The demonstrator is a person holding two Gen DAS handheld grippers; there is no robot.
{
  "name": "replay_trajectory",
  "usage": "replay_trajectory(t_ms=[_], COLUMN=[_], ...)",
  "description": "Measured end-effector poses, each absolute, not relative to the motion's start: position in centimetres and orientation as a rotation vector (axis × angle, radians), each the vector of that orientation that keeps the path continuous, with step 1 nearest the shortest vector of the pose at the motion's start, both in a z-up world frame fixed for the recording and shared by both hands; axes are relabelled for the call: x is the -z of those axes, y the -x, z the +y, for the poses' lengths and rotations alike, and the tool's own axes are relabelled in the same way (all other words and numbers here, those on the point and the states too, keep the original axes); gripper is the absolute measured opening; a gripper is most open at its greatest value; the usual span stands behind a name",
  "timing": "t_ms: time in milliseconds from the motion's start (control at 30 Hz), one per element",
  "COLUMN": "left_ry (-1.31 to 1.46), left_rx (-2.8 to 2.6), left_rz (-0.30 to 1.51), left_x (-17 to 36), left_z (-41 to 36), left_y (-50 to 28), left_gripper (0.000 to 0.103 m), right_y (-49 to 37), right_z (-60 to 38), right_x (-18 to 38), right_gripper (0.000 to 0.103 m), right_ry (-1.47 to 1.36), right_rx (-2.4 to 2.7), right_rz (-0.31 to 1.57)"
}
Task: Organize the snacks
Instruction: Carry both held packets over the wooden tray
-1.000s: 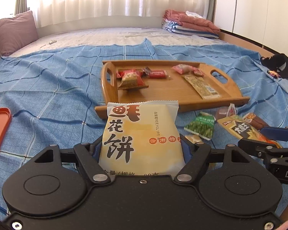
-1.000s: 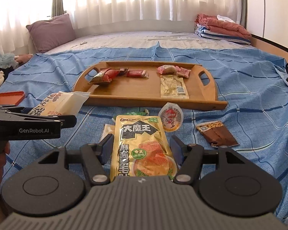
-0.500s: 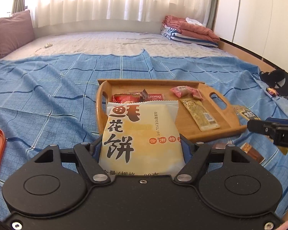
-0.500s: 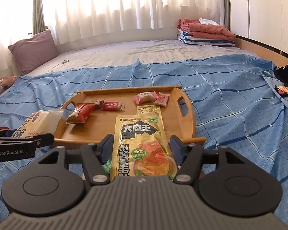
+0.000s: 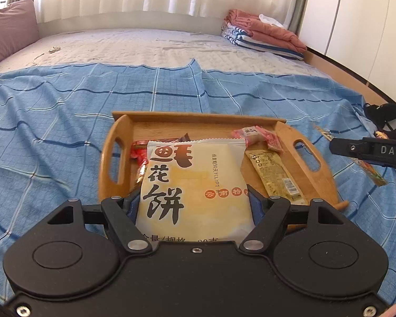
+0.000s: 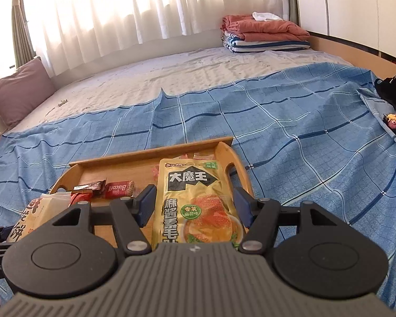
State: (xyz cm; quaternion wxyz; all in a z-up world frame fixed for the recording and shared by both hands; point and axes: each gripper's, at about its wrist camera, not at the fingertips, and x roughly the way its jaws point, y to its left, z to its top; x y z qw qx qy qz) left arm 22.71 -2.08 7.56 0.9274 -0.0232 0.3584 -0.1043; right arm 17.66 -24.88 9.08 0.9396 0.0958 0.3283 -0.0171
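The left gripper, angled downward, pinches a pale yellow flower-cake packet above the near edge of the wooden handled tray on the blue checked bedsheet. The right gripper, likewise tilted down, clamps a yellow-green sesame snack pouch, apparently over the tray's right half.

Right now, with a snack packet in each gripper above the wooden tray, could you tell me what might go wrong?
1. The pale yellow flower-cake packet could land on the red wrappers beneath it, making a pile.
2. The slim yellow sauce pouch hangs near the wooden tray right handle, so it might drop onto the rim.
3. Both grippers converge; they could bump.
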Motion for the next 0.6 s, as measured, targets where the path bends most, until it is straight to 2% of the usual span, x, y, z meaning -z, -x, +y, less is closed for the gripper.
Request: replay_trajectory(t_ms=[333, 600], left_ry=[0.012, -0.039], left_rx=[0.175, 0.177], left_rz=[0.785, 0.767], left_x=[-3.3, -2.0], left_z=[-4.2, -5.0], left_y=[-27.4, -28.3], left_gripper=[0.072, 0.073], right_y=[-21.7, -22.7], right_z=[-25.3, -24.5], right_x=[-3.4, -1.7], right_gripper=[0.066, 0.066], right_ry=[-0.205, -0.135], right_rx=[0.039, 0.04], right_rz=[0.751, 0.755])
